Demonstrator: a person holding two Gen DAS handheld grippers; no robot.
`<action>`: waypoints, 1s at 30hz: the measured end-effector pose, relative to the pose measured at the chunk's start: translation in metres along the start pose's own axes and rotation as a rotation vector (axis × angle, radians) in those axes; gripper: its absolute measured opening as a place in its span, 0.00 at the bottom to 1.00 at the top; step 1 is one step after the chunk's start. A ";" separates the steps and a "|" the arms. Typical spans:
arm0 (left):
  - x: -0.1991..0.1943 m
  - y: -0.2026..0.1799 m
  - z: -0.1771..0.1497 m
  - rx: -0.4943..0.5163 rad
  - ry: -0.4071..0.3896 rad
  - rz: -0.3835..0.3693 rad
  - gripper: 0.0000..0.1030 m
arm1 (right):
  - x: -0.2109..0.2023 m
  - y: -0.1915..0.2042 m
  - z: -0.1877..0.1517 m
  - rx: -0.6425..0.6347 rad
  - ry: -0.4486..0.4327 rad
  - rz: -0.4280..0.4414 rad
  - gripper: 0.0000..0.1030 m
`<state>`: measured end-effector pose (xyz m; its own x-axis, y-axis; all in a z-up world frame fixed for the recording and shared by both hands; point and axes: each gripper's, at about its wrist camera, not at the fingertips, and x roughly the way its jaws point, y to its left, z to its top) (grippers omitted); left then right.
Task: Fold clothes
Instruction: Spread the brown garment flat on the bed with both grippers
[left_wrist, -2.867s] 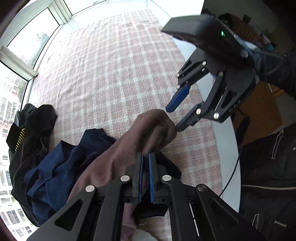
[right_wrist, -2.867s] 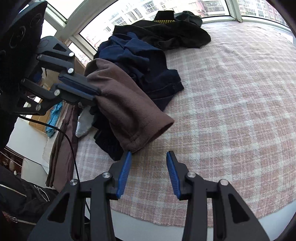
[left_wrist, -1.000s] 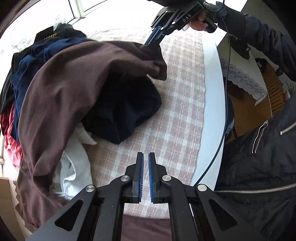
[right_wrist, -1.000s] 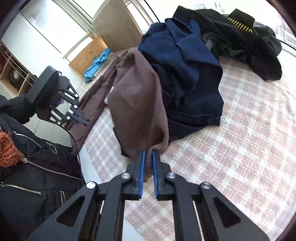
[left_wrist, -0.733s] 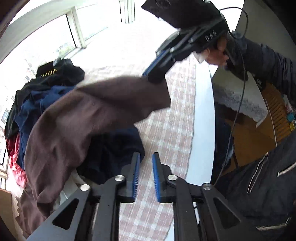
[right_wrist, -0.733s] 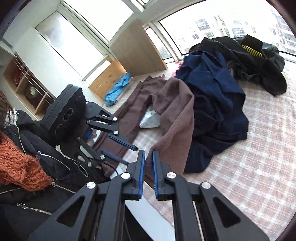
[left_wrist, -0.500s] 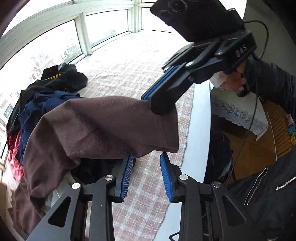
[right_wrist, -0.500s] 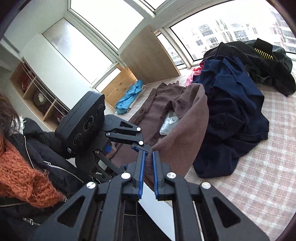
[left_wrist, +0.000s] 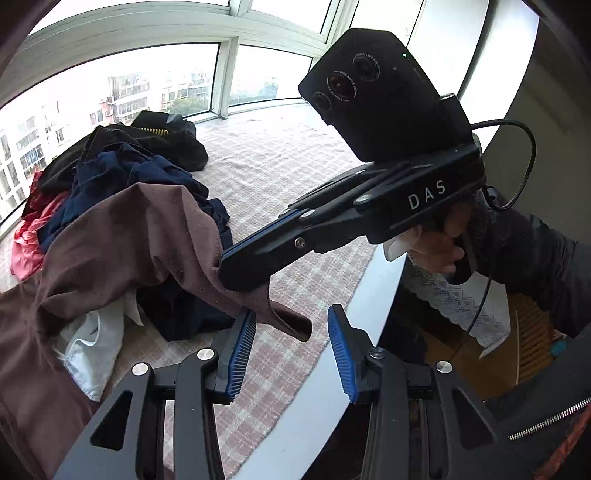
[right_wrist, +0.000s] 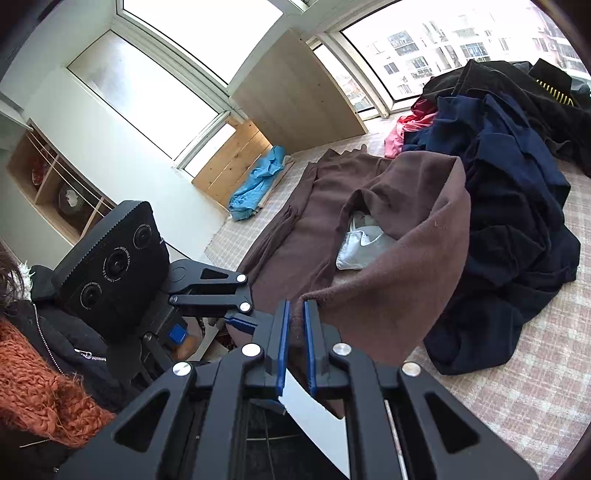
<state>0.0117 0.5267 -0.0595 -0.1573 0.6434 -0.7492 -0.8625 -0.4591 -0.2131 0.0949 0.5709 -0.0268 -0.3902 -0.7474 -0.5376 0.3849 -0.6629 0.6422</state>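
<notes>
Brown garment (left_wrist: 122, 236) hem pinched in my right jaws (right_wrist: 294, 341), lifted clear; left jaws (left_wrist: 291, 350), just opening, bracket its corner.

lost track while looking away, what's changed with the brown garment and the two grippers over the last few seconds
The right gripper closed on the brown garment's edge and lifted it off the pile toward the bed's edge. The left gripper let go; its jaws have just been opening beside the hanging edge. The navy clothes stayed put.
</notes>
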 end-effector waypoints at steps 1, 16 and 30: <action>-0.001 0.002 -0.001 -0.003 0.002 0.011 0.38 | 0.003 0.003 0.000 -0.001 0.006 -0.005 0.08; -0.038 0.028 -0.038 -0.020 -0.023 0.007 0.06 | 0.021 0.027 0.020 0.001 0.179 -0.028 0.29; -0.098 0.052 -0.084 -0.248 -0.158 0.148 0.06 | 0.184 -0.069 0.225 -0.179 0.427 -0.469 0.43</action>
<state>0.0225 0.3884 -0.0495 -0.3620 0.6367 -0.6808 -0.6842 -0.6775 -0.2699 -0.1920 0.4895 -0.0470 -0.1983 -0.3049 -0.9315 0.4026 -0.8918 0.2062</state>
